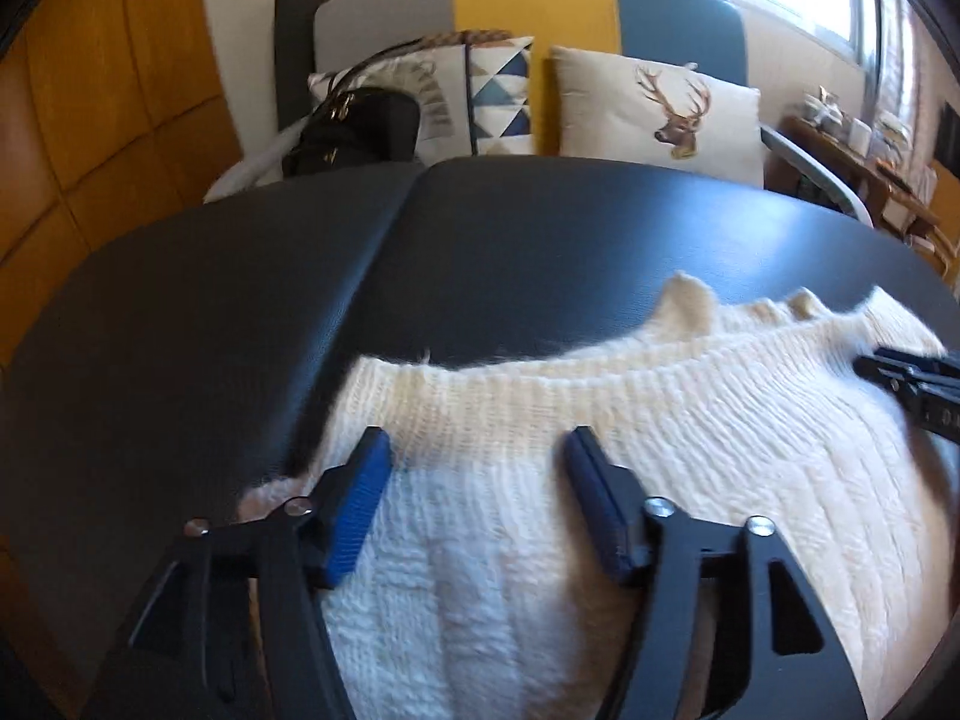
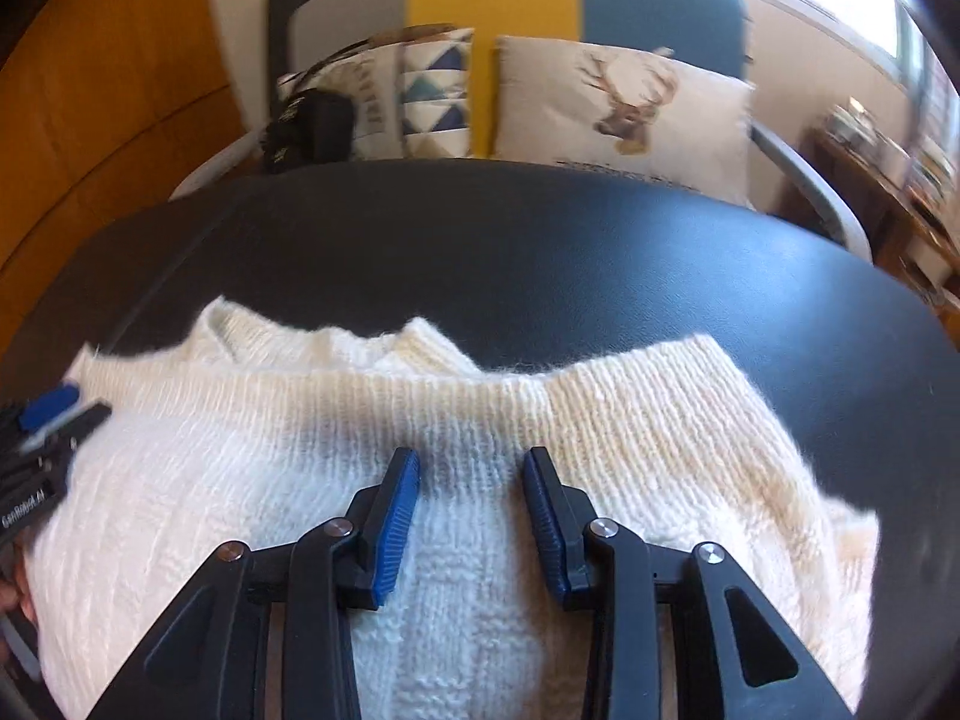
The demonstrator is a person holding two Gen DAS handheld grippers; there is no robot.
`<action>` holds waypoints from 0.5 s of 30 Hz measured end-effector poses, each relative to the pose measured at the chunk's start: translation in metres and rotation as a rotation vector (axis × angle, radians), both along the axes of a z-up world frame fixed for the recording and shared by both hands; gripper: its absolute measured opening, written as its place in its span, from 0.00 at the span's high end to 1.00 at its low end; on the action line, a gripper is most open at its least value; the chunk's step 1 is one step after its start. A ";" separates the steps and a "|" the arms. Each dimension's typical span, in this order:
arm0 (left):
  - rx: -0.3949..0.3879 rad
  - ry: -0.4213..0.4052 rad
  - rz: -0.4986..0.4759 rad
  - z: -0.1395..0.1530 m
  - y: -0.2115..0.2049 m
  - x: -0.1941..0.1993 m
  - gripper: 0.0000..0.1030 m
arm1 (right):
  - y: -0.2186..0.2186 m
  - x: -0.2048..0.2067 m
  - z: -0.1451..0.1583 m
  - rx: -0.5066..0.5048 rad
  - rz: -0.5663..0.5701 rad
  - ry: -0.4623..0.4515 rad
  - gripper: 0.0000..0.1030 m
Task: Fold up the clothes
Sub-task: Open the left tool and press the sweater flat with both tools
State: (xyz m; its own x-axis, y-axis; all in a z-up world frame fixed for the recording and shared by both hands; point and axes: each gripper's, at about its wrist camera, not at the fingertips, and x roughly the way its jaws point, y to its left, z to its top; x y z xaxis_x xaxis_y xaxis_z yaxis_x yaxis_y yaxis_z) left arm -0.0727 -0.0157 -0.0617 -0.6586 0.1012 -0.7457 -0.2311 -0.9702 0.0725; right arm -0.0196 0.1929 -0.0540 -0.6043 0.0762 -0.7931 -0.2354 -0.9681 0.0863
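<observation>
The cream sweater [image 1: 600, 480] is lying crosswise on the table [image 1: 240, 312] directly beneath both tongs, left tongs [image 1: 474, 456] and right tongs [image 2: 471, 474] hovering apart, gripping nothing.

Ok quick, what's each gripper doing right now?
Left gripper: open, holding nothing, over the sweater.
Right gripper: open, holding nothing, over the sweater.

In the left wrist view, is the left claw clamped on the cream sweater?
No. The left claw stands open above the sweater, with its blue pads well apart and no fold of knit pinched between them.
</observation>
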 end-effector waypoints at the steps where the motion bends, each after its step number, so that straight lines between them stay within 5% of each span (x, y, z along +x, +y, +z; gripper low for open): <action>1: -0.028 0.006 -0.009 0.000 0.001 -0.004 0.35 | -0.001 -0.001 -0.001 -0.001 -0.029 0.003 0.65; 5: -0.118 0.013 -0.067 0.003 0.010 -0.022 0.26 | -0.007 -0.006 0.002 0.016 -0.071 -0.008 0.62; 9: -0.113 -0.033 -0.032 0.015 0.008 -0.023 0.25 | 0.012 0.012 0.015 -0.089 -0.039 0.063 0.62; 15: -0.101 0.011 0.075 0.016 0.013 0.000 0.25 | 0.029 0.036 0.010 -0.040 -0.042 0.076 0.62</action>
State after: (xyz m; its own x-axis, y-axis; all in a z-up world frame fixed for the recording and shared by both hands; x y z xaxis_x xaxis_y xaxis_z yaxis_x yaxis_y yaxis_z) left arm -0.0730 -0.0031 -0.0462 -0.6696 -0.0242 -0.7423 -0.1569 -0.9723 0.1732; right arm 0.0160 0.2219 -0.0440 -0.6597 0.0717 -0.7481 -0.2667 -0.9530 0.1439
